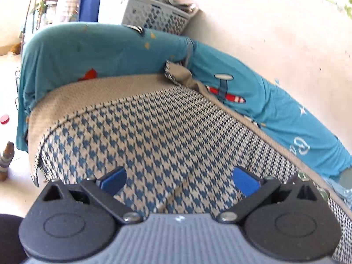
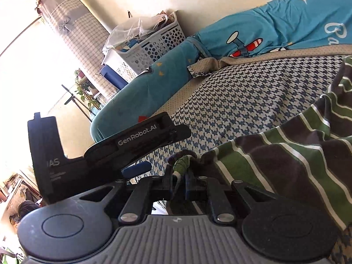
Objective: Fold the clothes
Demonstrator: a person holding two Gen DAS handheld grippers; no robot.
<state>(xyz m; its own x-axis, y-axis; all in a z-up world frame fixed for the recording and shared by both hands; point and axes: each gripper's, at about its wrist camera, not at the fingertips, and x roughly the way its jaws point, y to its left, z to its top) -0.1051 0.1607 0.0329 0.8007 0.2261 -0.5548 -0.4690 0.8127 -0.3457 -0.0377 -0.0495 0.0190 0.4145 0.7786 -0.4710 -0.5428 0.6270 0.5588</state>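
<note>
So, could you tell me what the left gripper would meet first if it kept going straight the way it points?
Most likely the houndstooth cover on the sofa seat: the open left gripper looks down across it. Beyond lies the teal backrest cover, but depth is unclear.

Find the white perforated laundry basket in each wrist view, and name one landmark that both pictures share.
Left wrist view: the laundry basket sits at top centre, behind the blue sofa arm.
Right wrist view: the laundry basket sits upper centre-left, against the wall, beside the checked column.
Shared landmark: the red-and-white airplane print on the blue sofa cover.
</note>
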